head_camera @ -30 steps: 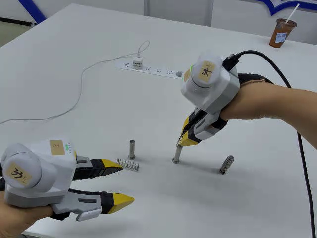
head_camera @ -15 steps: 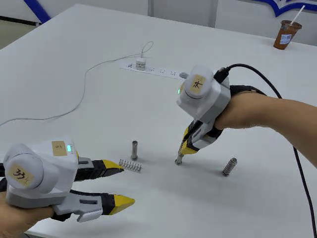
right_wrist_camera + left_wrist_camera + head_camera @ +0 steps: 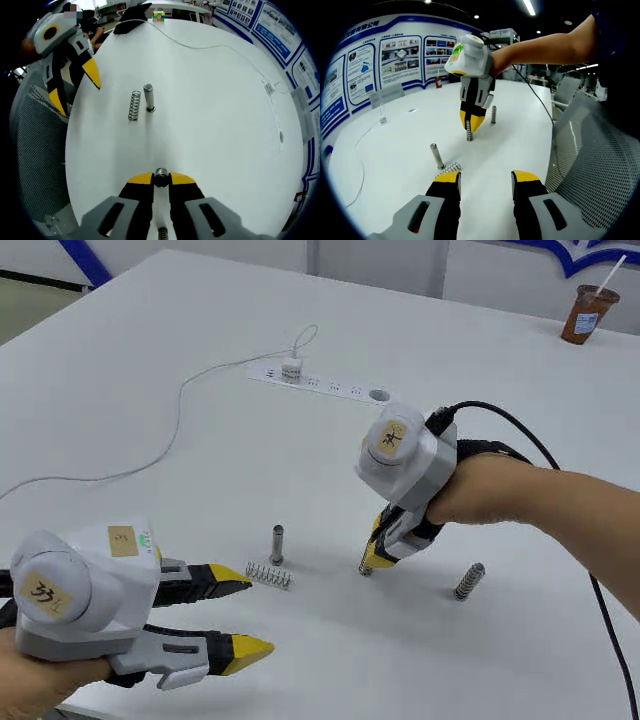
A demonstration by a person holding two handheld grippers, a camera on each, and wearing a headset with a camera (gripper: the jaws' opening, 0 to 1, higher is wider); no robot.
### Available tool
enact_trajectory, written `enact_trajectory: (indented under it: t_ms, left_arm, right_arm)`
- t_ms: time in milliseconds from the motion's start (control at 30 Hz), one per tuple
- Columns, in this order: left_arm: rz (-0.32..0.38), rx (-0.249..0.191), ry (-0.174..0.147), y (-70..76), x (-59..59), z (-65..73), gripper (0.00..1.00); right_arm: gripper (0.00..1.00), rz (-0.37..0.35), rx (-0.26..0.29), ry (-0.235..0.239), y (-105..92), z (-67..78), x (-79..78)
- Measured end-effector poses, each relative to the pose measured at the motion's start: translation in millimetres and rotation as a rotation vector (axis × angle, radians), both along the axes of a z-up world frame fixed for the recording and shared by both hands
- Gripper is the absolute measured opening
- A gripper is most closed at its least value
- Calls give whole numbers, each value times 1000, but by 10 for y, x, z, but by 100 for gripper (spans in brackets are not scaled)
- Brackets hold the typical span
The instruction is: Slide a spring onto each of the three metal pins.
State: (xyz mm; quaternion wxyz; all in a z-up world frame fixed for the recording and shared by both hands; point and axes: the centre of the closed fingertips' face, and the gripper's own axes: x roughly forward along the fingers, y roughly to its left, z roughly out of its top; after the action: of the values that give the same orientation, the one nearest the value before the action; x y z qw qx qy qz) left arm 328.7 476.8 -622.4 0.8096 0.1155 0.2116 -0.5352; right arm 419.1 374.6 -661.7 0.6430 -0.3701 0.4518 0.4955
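So, head view: the right gripper (image 3: 376,558) has dropped down the middle pin (image 3: 366,569) over the last second, probably seating the spring (image 3: 469,133). Left gripper view: the left gripper (image 3: 485,179) hangs, jaws apart, by the loose spring (image 3: 448,168) and bare pin (image 3: 436,155) (last pair, seemingly). Right gripper view: jaws pinch the middle pin's top.

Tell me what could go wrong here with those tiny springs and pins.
1. The right tongs close around the top of the middle pin, which seems to stand loose on the table. Pulling away could tip it over, spring and all.
2. The loose spring lies right beside the bare pin. The open left tongs might knock that pin or send the spring rolling when reaching in.
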Motion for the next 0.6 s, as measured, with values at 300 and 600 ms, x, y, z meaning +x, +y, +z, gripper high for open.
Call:
enact_trajectory:
  t_ms: [300,600]
  left_arm:
    - [5,0,0,8,0,-3,41]
    - [5,0,-1,-2,-2,2,41]
  right_arm:
    - [17,3,4,-22,1,67,6]
    - [19,48,28,-83,226,253,-21]
